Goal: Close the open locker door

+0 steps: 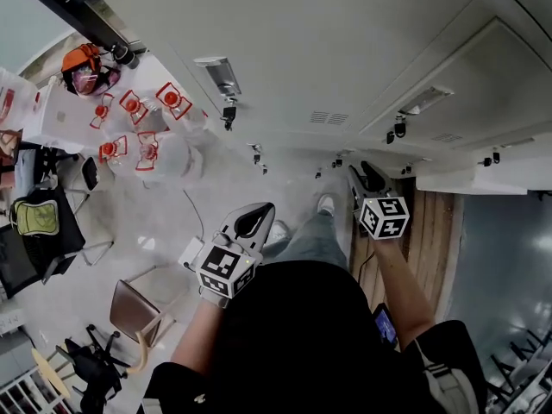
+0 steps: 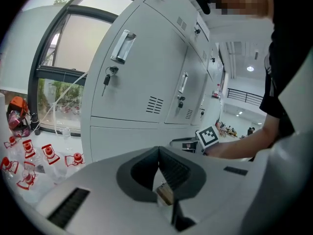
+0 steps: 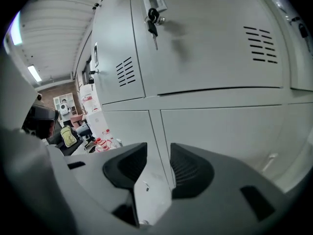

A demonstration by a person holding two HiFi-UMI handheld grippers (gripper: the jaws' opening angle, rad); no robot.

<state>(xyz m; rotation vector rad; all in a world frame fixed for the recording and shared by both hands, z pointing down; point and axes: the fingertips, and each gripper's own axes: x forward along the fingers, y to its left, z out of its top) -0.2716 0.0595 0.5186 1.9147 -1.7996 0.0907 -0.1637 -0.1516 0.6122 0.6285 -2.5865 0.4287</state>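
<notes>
A bank of white lockers (image 1: 345,50) rises in front of me. In the left gripper view the doors look closed; one door (image 2: 142,67) has a handle and a key hanging in its lock (image 2: 107,75). The right gripper view faces a closed door (image 3: 205,38) with a key (image 3: 152,17) and vent slots. A white panel (image 1: 483,178) juts out at the right of the head view; I cannot tell whether it is an open door. My left gripper (image 1: 257,221) (image 2: 159,153) is shut and empty. My right gripper (image 1: 366,176) (image 3: 158,153) is open, empty, close to the lower lockers.
Several water bottles with red caps (image 1: 138,132) stand on the floor at the left, beside an orange helmet (image 1: 82,63). A brown chair (image 1: 134,313) and a green backpack (image 1: 36,216) sit behind me to the left. A wooden floor strip (image 1: 431,240) runs at the right.
</notes>
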